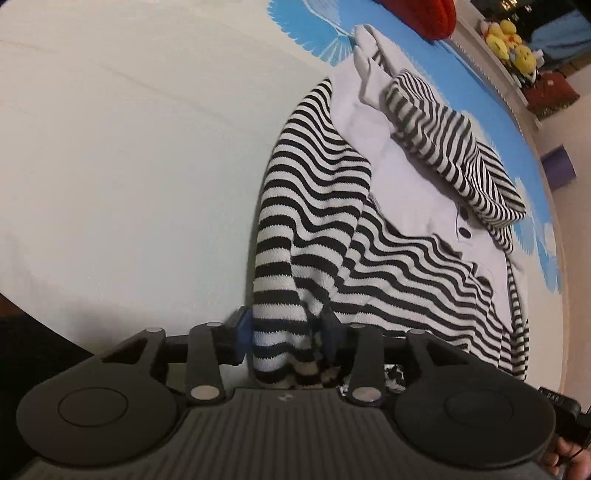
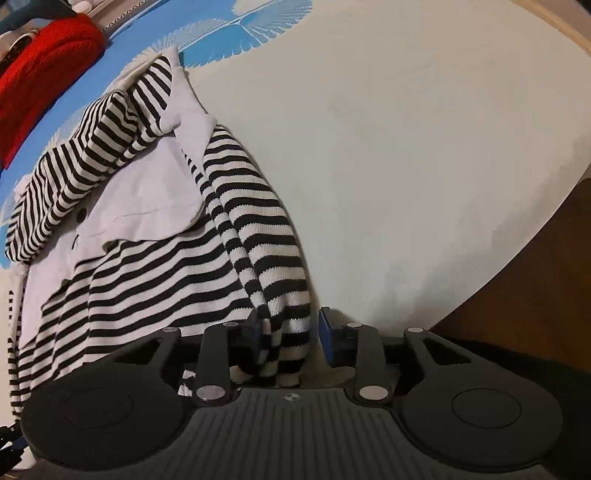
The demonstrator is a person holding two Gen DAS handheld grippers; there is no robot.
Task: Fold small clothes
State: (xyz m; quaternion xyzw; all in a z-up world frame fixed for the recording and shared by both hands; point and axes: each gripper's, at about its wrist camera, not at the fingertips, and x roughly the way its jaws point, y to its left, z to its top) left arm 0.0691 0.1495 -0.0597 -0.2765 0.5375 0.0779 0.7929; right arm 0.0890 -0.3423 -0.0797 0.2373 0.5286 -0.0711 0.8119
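My left gripper (image 1: 286,338) has its fingers partly parted with the hem of the striped garment (image 1: 332,221) bunched between them, and my right gripper (image 2: 290,338) likewise, cloth against one pad and a gap at the other. I cannot tell how firmly either pinches. The rest lies ahead of my fingers on the pale worktop (image 1: 129,166). If one corner slips free, the fold drags crooked, or the loose sleeve (image 1: 443,136) shifts.

The striped garment (image 1: 332,221) lies on the bed sheet (image 1: 129,166), a cushion (image 1: 424,16) behind it.
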